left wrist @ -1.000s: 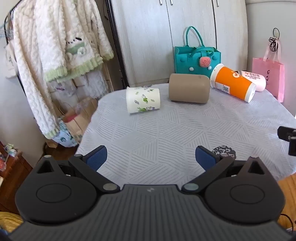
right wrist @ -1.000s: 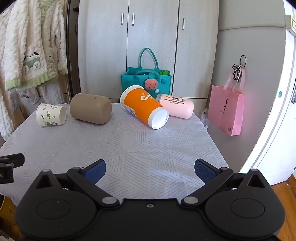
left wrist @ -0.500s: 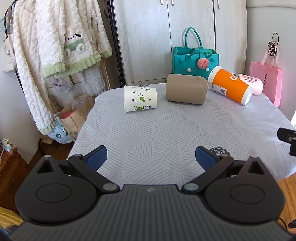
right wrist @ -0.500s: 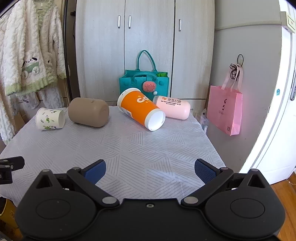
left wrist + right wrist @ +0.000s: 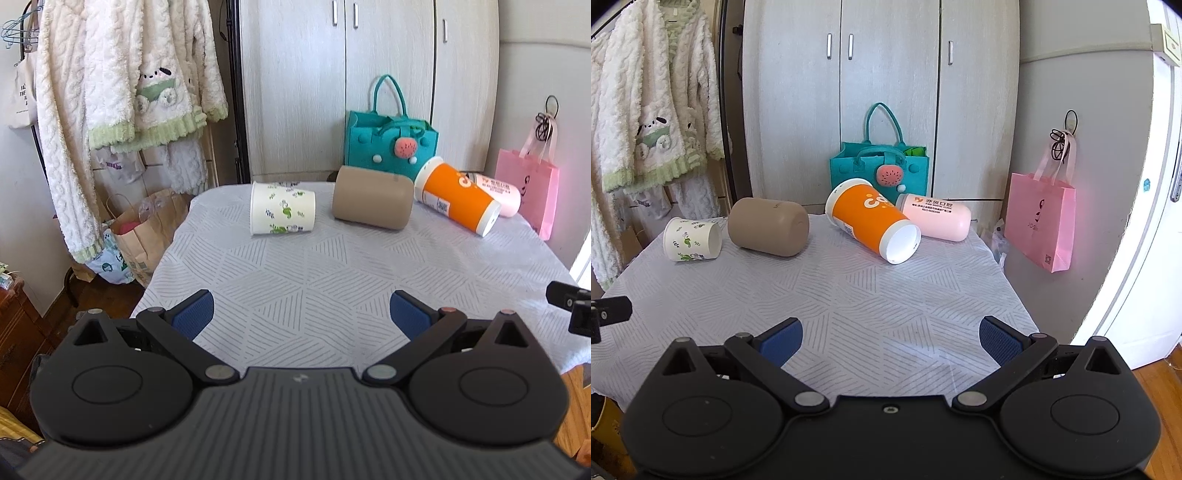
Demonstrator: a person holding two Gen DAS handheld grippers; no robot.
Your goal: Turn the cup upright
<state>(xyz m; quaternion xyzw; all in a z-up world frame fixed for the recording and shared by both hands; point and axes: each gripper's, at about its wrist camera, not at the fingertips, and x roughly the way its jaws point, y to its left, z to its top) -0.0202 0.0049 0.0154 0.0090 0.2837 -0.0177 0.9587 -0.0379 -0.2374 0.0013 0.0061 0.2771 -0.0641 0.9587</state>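
Note:
Several cups lie on their sides in a row at the far end of the table [image 5: 332,280]: a white paper cup with green leaf print [image 5: 282,213] [image 5: 691,239], a tan cup [image 5: 372,202] [image 5: 768,226], an orange cup [image 5: 456,199] [image 5: 873,220] and a pink cup [image 5: 496,194] [image 5: 936,216]. My left gripper [image 5: 301,315] is open and empty over the near left of the table. My right gripper [image 5: 891,339] is open and empty over the near right. Both are well short of the cups.
A teal felt bag [image 5: 881,171] stands behind the cups by the wardrobe. A pink bag [image 5: 1039,221] hangs on the right wall. White fleece clothes [image 5: 122,92] hang at the left above paper bags [image 5: 142,229] on the floor. The table edges drop off left and right.
Both grippers have risen and pulled back a little, so the cups sit lower and farther in view. The cups have not moved. Both grippers stay open.

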